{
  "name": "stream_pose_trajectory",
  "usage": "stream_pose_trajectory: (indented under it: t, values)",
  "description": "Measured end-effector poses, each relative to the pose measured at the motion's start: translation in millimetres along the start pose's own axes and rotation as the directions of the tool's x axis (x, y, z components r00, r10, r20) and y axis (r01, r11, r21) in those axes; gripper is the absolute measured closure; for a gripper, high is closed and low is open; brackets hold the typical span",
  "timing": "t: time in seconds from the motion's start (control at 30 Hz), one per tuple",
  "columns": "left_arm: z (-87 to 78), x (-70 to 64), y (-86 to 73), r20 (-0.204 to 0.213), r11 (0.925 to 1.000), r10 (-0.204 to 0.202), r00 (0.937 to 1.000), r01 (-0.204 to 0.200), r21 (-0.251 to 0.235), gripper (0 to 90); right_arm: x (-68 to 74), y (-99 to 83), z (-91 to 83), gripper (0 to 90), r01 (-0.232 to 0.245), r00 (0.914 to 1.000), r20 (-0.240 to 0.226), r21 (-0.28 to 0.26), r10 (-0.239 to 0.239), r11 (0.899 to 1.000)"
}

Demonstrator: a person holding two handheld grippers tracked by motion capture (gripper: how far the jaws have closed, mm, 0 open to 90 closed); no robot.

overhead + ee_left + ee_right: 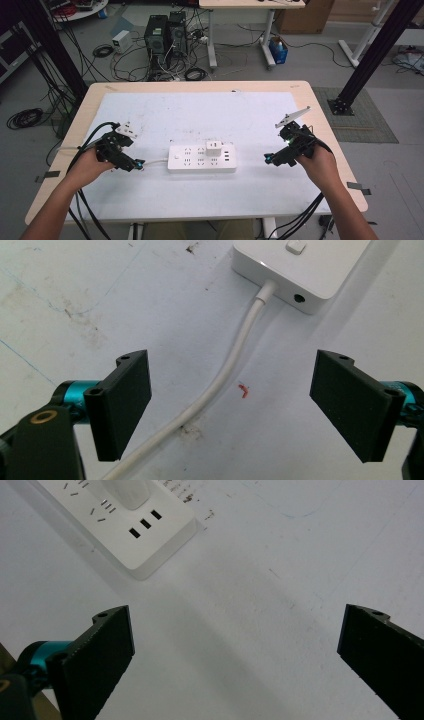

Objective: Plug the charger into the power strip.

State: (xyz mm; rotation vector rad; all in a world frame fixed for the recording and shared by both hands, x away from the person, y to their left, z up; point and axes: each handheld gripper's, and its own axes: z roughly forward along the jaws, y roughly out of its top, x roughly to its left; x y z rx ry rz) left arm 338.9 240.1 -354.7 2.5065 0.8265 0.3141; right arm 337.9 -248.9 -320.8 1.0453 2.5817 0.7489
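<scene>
A white power strip (201, 158) lies flat in the middle of the white mat, with a white plug adapter (214, 147) seated in its top row. Its white cable (156, 162) runs left toward my left gripper (138, 164), which hovers open just off the strip's left end. In the left gripper view the cable (227, 365) passes between the wide-apart jaws and the strip's end (300, 270) is ahead. My right gripper (268, 159) is open a short way off the strip's right end (135, 525); nothing lies between its jaws.
The white mat (150, 115) covers most of the wooden table (320, 115). Black cables trail from both grippers over the near edge. Beyond the table are computer towers (166, 35), floor cables and another desk's legs.
</scene>
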Motion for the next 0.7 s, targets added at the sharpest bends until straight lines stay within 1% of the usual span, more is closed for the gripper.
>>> stream_pose_trajectory:
  t: [0.2, 0.33, 0.37, 0.5, 0.57, 0.7]
  values:
    - [2.2, -1.5, -2.3, 0.001, 1.0, -0.006, 1.0, 0.006, 0.007, 16.9, -0.6, -5.2, 3.9, 1.0, -0.013, 0.9999, -0.005, -0.011, 0.013, 1.0]
    - [3.4, -2.5, -5.3, -0.006, 0.9999, -0.01, 0.9999, 0.01, 0.001, 16.9, -2.1, -8.3, 6.5, 1.0, -0.024, 0.9997, -0.004, -0.015, 0.024, 1.0]
    - [3.6, -2.3, -6.3, -0.01, 0.9999, -0.012, 0.9999, 0.012, -0.003, 16.9, -2.3, -9.0, 7.0, 1.0, -0.028, 0.9996, -0.002, -0.017, 0.028, 0.999]
    - [5.3, -2.7, -10.3, -0.026, 0.9987, -0.039, 0.9989, 0.038, -0.034, 16.9, -2.6, -11.9, 9.1, 1.0, -0.042, 0.9991, -0.002, -0.032, 0.042, 0.999]
    - [6.2, -3.0, -11.6, -0.034, 0.9981, -0.047, 0.9983, 0.045, -0.042, 16.9, -1.9, -13.4, 10.5, 1.0, -0.053, 0.9986, -0.001, -0.038, 0.053, 0.998]
    - [5.9, -2.6, -13.4, -0.04, 0.9973, -0.054, 0.9977, 0.052, -0.052, 16.9, -0.7, -15.2, 12.6, 1.0, -0.054, 0.9985, -0.003, -0.039, 0.054, 0.998]
